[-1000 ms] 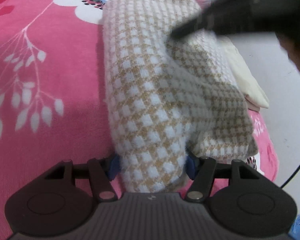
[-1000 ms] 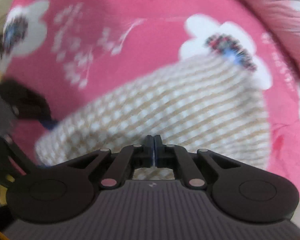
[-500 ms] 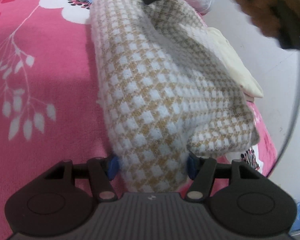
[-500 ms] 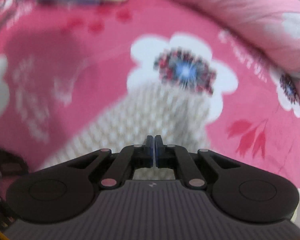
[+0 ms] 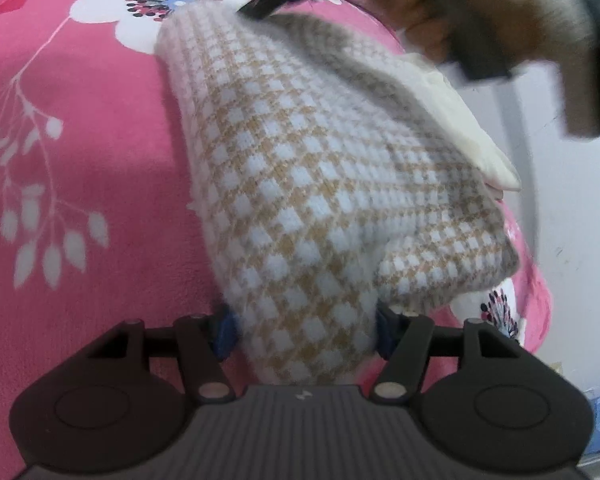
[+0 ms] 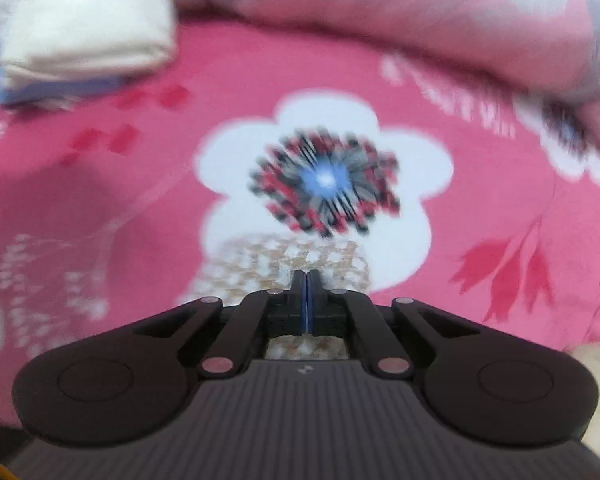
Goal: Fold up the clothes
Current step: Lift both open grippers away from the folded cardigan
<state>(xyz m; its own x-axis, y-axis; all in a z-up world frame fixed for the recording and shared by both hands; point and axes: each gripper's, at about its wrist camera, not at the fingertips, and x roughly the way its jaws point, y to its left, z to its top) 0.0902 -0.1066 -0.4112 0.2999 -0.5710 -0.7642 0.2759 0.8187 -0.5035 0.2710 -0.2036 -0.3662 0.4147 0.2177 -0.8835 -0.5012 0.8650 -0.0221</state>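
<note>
Checked sweater (image 5: pixel 308 184) clamped in left gripper (image 5: pixel 304 334) (right gripper (image 6: pixel 307 286) shut, perhaps empty), cream garment (image 5: pixel 464 128) just beside.

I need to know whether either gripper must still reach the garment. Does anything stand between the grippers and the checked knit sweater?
Nothing visible does. The left gripper has the tan-and-white checked knit sweater bunched between its blue pads, and the shut right gripper is at its far end, on the pink floral blanket.
</note>
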